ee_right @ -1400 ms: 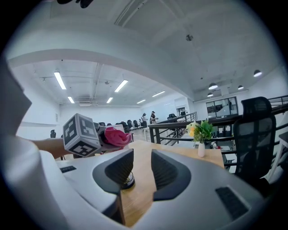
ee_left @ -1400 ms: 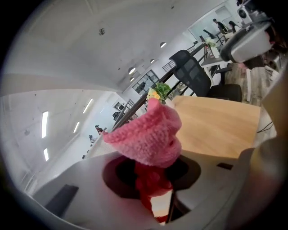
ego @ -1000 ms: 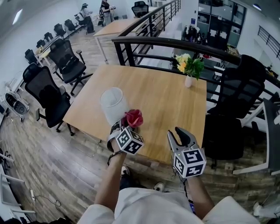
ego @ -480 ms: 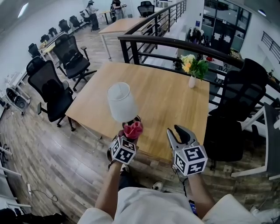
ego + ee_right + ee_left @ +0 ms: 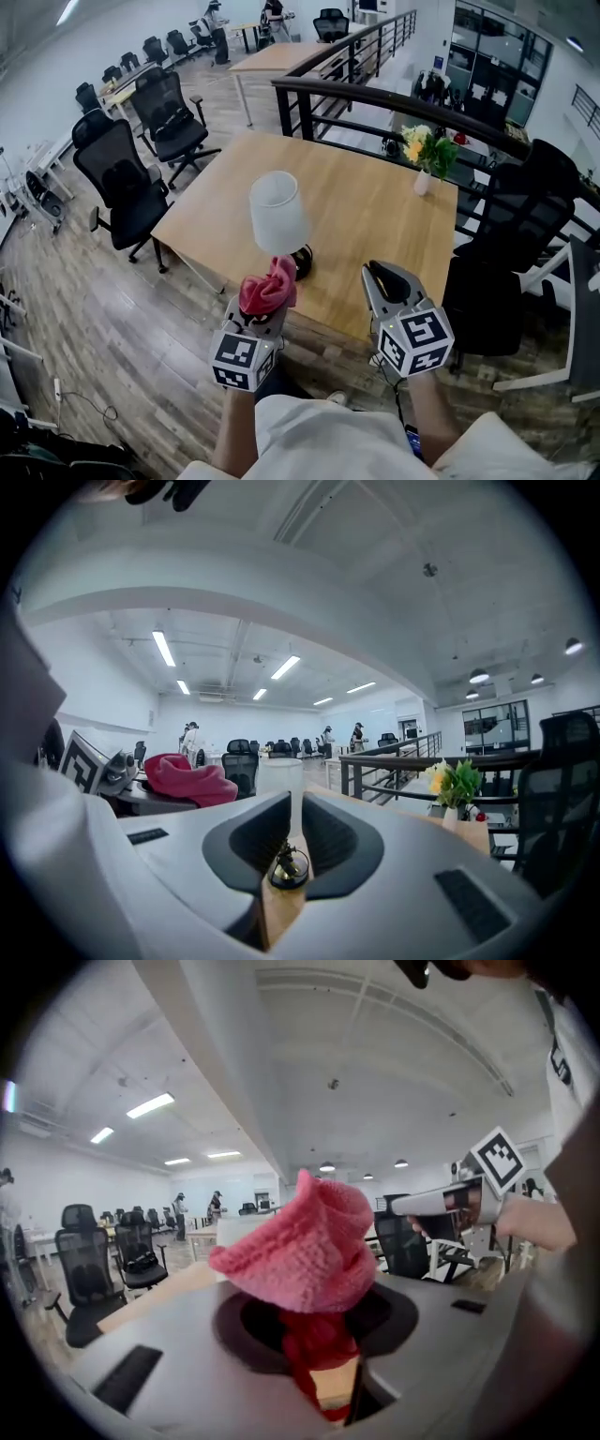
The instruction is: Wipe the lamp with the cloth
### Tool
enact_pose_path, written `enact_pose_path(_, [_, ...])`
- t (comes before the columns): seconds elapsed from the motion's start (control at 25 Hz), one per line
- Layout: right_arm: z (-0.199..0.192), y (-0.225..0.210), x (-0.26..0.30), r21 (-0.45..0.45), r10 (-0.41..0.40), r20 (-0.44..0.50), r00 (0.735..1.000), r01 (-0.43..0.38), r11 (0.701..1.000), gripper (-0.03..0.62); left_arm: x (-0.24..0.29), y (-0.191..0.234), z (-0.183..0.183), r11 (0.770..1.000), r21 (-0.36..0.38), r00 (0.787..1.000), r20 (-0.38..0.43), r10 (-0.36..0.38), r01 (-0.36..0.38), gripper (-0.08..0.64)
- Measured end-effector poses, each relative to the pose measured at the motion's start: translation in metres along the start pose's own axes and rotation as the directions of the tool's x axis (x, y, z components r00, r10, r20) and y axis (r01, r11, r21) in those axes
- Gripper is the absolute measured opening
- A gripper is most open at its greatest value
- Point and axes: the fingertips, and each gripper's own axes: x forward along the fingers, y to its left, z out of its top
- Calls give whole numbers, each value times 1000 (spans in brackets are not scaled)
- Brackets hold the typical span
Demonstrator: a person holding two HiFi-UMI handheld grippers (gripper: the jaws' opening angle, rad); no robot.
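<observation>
The lamp point(image 5: 277, 214) stands upright near the table's front edge, with a white shade and a black base point(image 5: 302, 262). My left gripper point(image 5: 265, 314) is shut on a pink cloth point(image 5: 268, 285), held in the air just in front of the base and apart from it. In the left gripper view the cloth point(image 5: 309, 1251) bulges up out of the jaws. My right gripper point(image 5: 382, 274) hovers at the front edge, right of the lamp. Its jaws are closing to a narrow slit with nothing between them. The lamp base point(image 5: 287, 866) shows far off through that slit.
The wooden table point(image 5: 375, 216) carries a small vase of flowers point(image 5: 427, 155) at its far right corner. Black office chairs point(image 5: 127, 183) stand to the left and one point(image 5: 511, 234) to the right. A dark railing point(image 5: 375, 98) runs behind the table.
My left gripper has drawn back from the lamp base toward me and risen, rolling with the cloth still in it. The right gripper's jaws have narrowed.
</observation>
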Motion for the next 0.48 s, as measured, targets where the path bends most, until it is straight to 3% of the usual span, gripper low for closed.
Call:
enact_pose_path(0.12, [12,13,1,-5,39,30,999,-39,999,28,-18,8,21,997,44,996,67,66,-69,163])
enact_pose_path(0.2, [16,25,1,-34,65,29,997,-64,997,18,-28,11,28,996,33,992,96,85,-88,163])
enact_pose_path(0.36, [20,40,0,-102,97,21,995,-94,990,17,-35,11,30,991,67,989,106,106,-114,163])
enact_pose_path(0.48, [22,46,0,-119,101,23,995,-98,988,16,-36,11,31,992,51,988,116,106,-113,163])
